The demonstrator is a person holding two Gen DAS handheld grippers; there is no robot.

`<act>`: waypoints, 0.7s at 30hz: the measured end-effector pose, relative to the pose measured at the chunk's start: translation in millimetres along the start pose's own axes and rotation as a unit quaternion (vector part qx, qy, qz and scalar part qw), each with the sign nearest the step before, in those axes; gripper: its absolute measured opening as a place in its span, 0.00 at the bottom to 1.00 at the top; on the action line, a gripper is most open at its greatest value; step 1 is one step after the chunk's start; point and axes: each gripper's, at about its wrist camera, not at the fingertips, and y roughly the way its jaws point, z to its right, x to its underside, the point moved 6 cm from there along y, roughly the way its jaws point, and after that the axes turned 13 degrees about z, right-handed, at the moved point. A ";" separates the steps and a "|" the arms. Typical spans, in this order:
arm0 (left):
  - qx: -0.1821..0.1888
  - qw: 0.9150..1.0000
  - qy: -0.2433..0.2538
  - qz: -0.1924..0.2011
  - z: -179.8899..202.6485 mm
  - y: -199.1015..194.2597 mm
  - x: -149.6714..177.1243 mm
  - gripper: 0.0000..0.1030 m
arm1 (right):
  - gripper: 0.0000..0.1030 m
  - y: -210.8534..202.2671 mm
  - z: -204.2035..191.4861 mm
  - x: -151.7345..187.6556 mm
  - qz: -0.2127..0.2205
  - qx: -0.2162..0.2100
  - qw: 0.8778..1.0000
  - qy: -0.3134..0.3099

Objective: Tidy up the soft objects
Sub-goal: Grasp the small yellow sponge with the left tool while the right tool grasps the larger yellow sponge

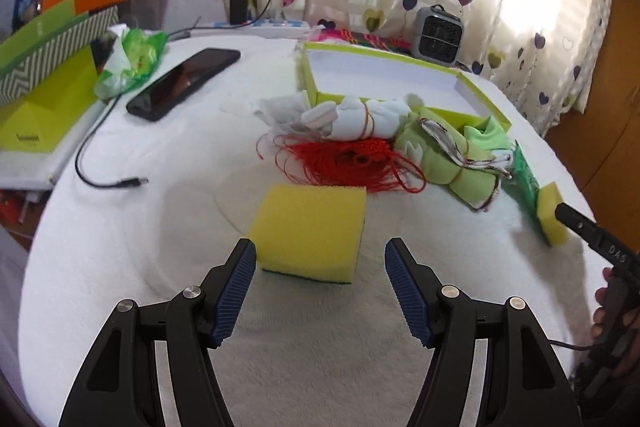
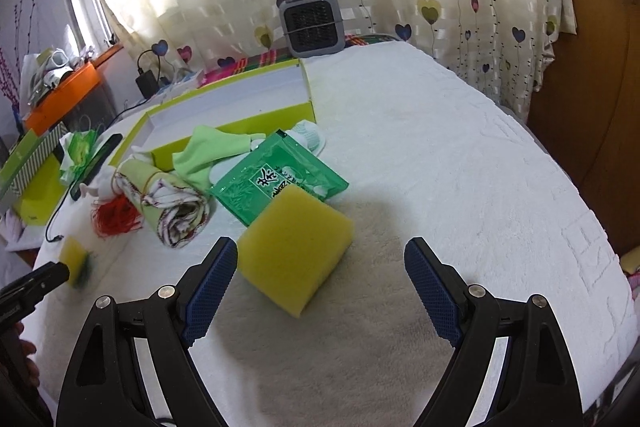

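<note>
left gripper [image 1: 320, 291] jaws wide, yellow sponge [image 1: 310, 233] just ahead, nearer than red string [image 1: 352, 163]. right gripper [image 2: 320, 291] jaws wide, second sponge [image 2: 294, 245] touching green packet [image 2: 276, 179], right of string.

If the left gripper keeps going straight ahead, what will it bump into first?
Most likely the yellow sponge lying on the white cloth: it sits right ahead of the open left gripper, between the lines of its fingers. Beyond it lies the red string.

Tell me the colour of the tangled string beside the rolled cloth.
Red. The string shows best in the left wrist view, beside the rolled cloth.
</note>
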 end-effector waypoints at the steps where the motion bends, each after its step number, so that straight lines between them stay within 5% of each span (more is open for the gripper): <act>1: 0.000 1.000 0.008 0.000 0.5 2.4 -1.4 0.65 | 0.84 0.7 0.5 -0.2 0.000 0.001 1.000 0.001; 21: -0.025 1.000 -0.006 -0.005 -32.8 18.3 -11.6 0.65 | 0.84 22.6 -9.2 3.0 -0.029 0.000 1.000 0.008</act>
